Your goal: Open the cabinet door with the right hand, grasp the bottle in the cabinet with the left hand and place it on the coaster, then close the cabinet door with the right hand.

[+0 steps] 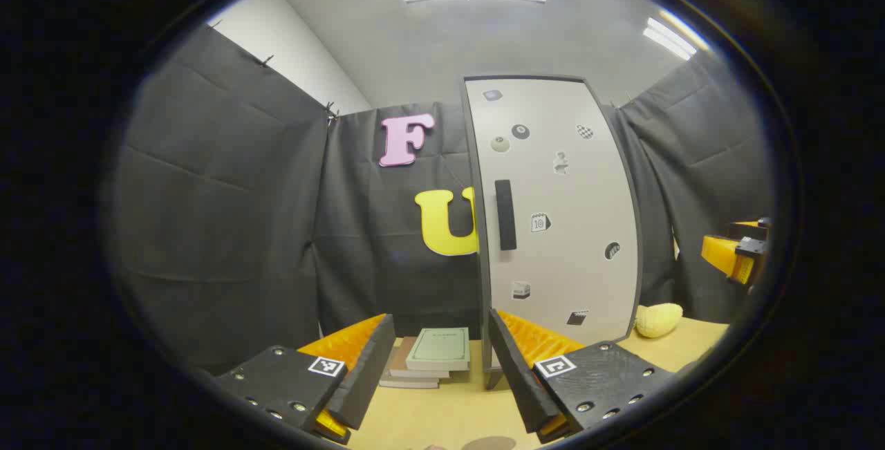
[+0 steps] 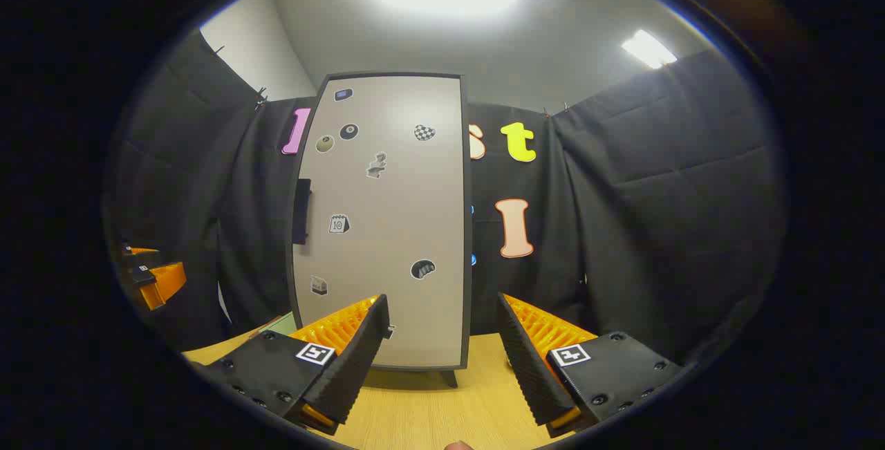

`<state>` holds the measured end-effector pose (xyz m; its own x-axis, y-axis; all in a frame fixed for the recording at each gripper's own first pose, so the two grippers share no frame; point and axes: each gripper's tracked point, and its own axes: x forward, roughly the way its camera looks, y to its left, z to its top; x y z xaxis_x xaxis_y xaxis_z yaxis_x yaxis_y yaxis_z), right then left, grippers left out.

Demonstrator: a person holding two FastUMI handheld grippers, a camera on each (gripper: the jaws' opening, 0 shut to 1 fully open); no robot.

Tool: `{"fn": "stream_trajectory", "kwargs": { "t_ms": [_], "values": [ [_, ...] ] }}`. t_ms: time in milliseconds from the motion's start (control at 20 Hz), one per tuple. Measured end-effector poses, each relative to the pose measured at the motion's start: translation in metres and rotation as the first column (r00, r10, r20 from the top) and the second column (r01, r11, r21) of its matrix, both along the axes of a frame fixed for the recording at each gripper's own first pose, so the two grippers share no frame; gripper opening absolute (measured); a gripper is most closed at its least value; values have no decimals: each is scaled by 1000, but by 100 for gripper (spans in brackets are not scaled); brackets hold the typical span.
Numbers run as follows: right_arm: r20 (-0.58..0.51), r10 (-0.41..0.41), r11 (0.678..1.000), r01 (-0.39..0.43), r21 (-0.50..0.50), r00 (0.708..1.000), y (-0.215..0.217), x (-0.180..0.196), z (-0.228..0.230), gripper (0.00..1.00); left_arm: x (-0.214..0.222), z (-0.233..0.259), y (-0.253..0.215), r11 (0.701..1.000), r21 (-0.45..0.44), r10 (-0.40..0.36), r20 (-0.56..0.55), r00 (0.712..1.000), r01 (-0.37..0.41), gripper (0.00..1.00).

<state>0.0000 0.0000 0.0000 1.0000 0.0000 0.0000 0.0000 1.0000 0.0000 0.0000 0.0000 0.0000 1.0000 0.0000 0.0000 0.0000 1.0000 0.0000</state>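
My left gripper (image 1: 441, 374) and right gripper (image 2: 442, 360) are both spread wide, empty (cabinet door (image 2: 384, 222) at frame centre, shut).

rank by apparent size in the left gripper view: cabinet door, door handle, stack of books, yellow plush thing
1. cabinet door
2. stack of books
3. door handle and yellow plush thing: they look alike, so no ranking. Fisheye distortion and differing nearness make all this apparent only.

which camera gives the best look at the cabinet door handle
The left gripper view: the handle faces the camera as a full dark vertical bar on the closed cabinet door. The right gripper view catches it edge-on at the door's left edge.
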Motion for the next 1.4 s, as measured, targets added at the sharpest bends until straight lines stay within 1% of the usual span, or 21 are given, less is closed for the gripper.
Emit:
{"fn": "stream_trajectory", "kwargs": {
  "t_ms": [300, 350, 400, 800, 950, 1200, 1250, 1350, 1400],
  "values": [
    [-17, -5, 1000, 5, 1, 1000, 1, 4, -4, 98, -1, -3, 2, 1000, 6, -3, -3, 1000, 3, 82],
    [-19, -6, 1000, 6, 1, 1000, 1, 6, -4, 98, 0, -3, 2, 1000, 6, -2, -2, 1000, 2, 84],
    [-19, -7, 1000, 7, 1, 1000, 1, 8, -5, 98, -1, -3, 2, 1000, 7, -1, -2, 1000, 1, 82],
    [-25, 10, 1000, -10, 4, 1000, 11, 16, -1, 97, 1, -6, 5, 1000, 16, 17, 1, 1000, -17, 82],
    [-22, 32, 999, -32, 16, 999, 22, 24, 10, 98, 2, -8, 8, 999, 18, 36, 2, 999, -36, 82],
    [-1, 85, 996, -85, 14, 996, 48, 50, 33, 98, 3, -8, 13, 996, 17, 90, -7, 996, -90, 82],
    [-1, 100, 995, -100, 17, 995, 55, 56, 38, 97, 3, -8, 14, 994, 18, 104, -8, 995, -104, 87],
    [0, 128, 991, -128, 24, 992, 72, 67, 48, 98, 5, -10, 18, 991, 27, 135, -12, 991, -135, 82],
    [5, 142, 989, -142, 27, 990, 80, 73, 54, 97, 6, -11, 20, 988, 30, 151, -14, 988, -150, 84]
  ]
}}
